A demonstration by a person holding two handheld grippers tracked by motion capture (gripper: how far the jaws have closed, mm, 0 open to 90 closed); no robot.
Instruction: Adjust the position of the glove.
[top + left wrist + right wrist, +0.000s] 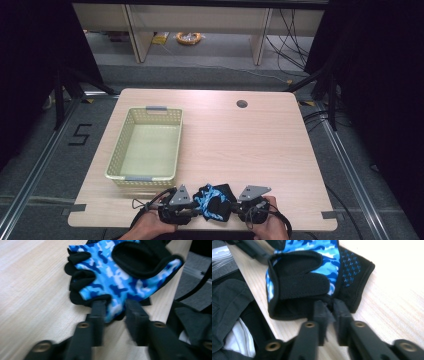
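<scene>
Two hands sit at six o'clock on the table (240,145). The left gripper (115,307) pinches the near edge of the blue and black glove (117,277), its jaws close together on the cloth. The right gripper (329,306) has its jaws almost shut on the glove's black cuff. The glove lies between both grippers by the near table edge. A yellow basket (147,145) sits at ten o'clock.

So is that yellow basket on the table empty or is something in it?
Empty: the high view shows the basket with a bare floor; the glove lies outside it.
</scene>
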